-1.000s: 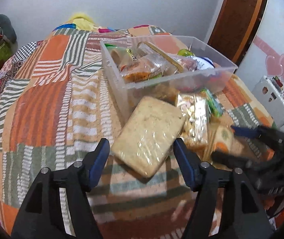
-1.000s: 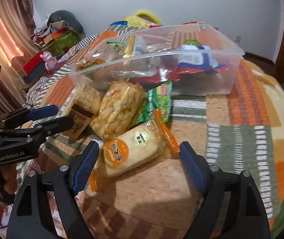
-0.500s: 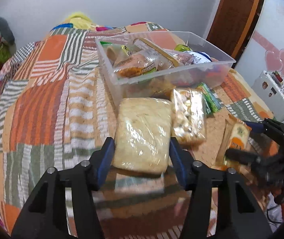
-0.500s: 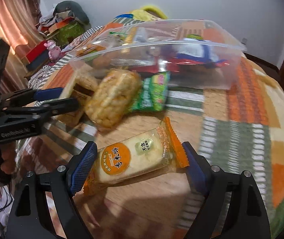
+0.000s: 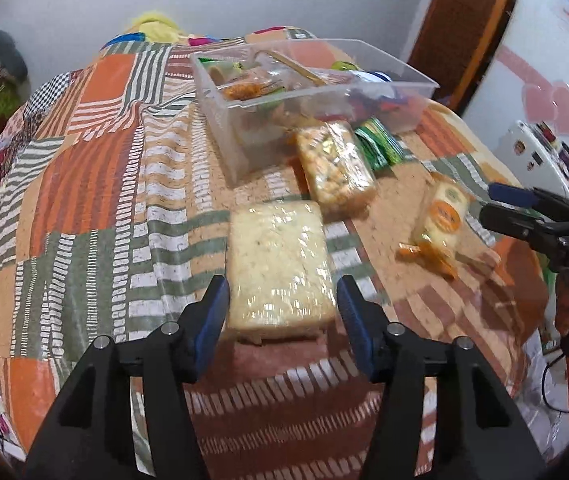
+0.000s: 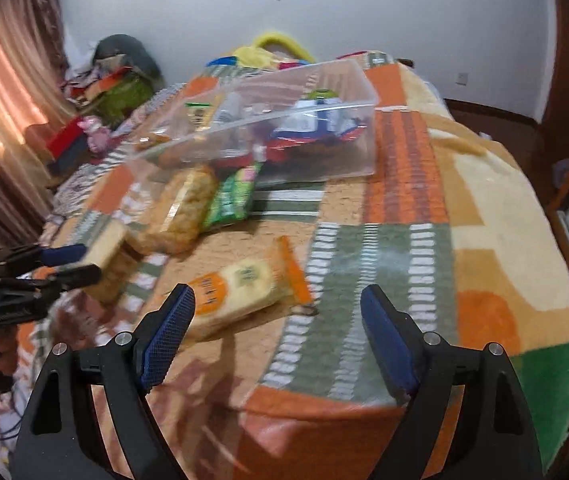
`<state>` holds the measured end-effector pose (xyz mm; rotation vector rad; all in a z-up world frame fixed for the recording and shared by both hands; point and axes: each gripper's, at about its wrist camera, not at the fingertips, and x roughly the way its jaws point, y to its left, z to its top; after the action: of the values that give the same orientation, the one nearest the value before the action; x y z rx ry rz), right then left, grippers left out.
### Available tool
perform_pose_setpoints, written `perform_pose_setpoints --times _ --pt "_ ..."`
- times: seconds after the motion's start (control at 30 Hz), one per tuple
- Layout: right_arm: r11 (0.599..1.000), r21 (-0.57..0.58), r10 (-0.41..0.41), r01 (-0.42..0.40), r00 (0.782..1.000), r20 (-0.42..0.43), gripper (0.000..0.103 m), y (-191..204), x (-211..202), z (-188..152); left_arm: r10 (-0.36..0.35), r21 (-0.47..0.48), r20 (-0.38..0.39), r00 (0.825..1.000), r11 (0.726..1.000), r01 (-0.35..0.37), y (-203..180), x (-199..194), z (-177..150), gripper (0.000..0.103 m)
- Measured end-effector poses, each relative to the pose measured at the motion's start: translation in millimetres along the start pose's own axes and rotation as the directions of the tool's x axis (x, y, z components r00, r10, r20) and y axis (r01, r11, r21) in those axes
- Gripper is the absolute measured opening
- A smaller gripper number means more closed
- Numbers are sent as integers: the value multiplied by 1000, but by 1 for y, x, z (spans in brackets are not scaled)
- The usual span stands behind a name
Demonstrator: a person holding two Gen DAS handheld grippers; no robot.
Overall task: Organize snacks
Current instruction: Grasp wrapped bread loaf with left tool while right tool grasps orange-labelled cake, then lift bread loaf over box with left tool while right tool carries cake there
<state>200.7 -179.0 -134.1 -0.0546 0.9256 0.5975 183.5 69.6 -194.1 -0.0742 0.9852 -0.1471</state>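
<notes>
Snack packs lie loose on the bed in front of the clear bin [image 5: 316, 80]. Your left tool [image 5: 282, 308] has narrowed around the pale cracker pack [image 5: 280, 264], nearly gripping; the pack's long axis points toward the bin. Your right tool [image 6: 280, 332] stays open; the orange-label pack [image 6: 240, 288] has slid toward its left finger, lying crosswise.

Motion blur smears orange-label packet [image 6: 240, 292] print, unreadable. Clear bin [image 5: 380, 92] contents overlapping, indistinct; possibly chip bags. Cracker block [image 6: 108, 256] partly behind left gripper [image 6: 72, 262].
</notes>
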Motion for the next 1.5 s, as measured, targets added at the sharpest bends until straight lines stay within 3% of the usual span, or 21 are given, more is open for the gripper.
perform_pose_setpoints --times 0.17,0.37,0.43,0.6,0.7,0.73,1.03,1.5 --pt "998 -45 36 -38 998 -44 82 21 21 -3 -23 -45 -16 1000 999 22 9 7 -2 63" --pt "999 13 46 -46 997 -58 82 25 48 14 -34 -75 -35 999 997 31 10 26 2 63" --pt "1000 -1 26 -26 997 -66 76 28 56 18 -21 -60 -33 999 998 19 7 29 4 63" --pt "992 -118 -61 54 996 -59 49 39 57 10 18 -40 -20 1000 999 -19 -1 35 2 59" --pt "990 -130 -69 62 997 -47 33 35 48 4 39 -22 -6 999 999 -39 -3 31 -1 55" --pt "990 -128 -63 56 997 -46 32 32 46 3 38 -24 -5 999 999 -38 -3 30 -1 55" --pt "996 -78 -39 41 999 28 32 17 18 7 59 -44 61 996 997 -57 -5 -2 11 55" --pt "996 -58 -47 61 974 221 31 9 -22 68 35 -70 219 975 997 -20 -8 -31 87 55"
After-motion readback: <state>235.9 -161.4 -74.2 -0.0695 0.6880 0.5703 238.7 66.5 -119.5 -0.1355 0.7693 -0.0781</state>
